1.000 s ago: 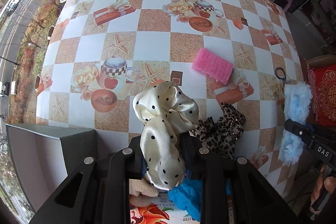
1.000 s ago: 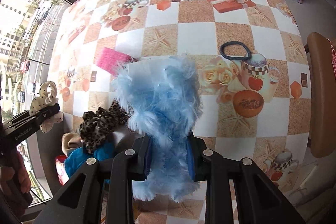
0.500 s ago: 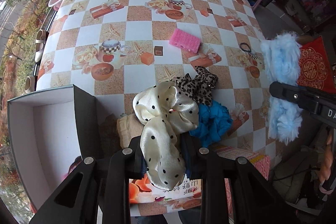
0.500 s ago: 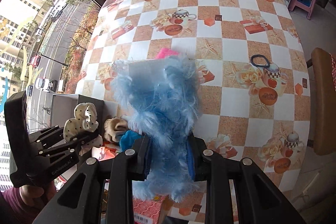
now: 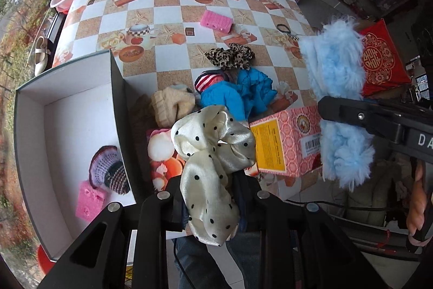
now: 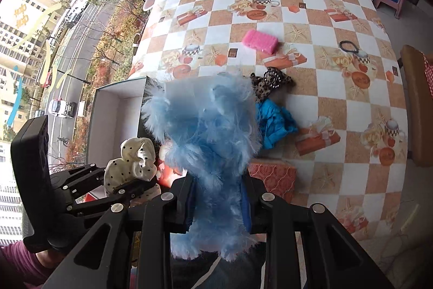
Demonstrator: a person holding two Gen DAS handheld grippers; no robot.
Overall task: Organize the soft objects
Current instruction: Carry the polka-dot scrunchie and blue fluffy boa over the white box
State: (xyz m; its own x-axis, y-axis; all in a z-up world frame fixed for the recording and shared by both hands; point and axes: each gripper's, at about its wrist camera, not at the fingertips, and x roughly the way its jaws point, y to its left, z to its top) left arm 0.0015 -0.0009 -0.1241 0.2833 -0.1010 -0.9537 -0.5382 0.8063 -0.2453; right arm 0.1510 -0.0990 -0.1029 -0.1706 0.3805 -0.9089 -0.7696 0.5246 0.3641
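A: Left gripper (image 5: 209, 197) is clamped tight on the cream polka-dot scrunchie (image 5: 213, 153), which sits right between the jaws and bulges out past the tips.

B: And its long axis runs along the fingers, the puffy end pointing away from the camera, the tail trailing back toward it. It hangs in the air above the near edge of the bench (image 5: 167, 4), just beside the open white box (image 5: 67, 126).

A: Over to the right gripper (image 6: 217, 197): squeezed shut on the fluffy light-blue scrunchie (image 6: 205, 132), fur spilling out on both sides of the jaws.

B: That one stands lengthwise along the fingers too, held up off the bench; from the left wrist view it hangs upright, one end above the jaws, one below.

A: Down on the bench: a leopard-print scrunchie (image 5: 230, 58), a blue scrunchie (image 5: 238, 94) and a beige knitted piece (image 5: 170, 104) bunched together, a pink sponge (image 5: 216, 22) well apart.

B: In the box, a striped knitted item (image 5: 108, 169) touches a pink block (image 5: 89, 201).
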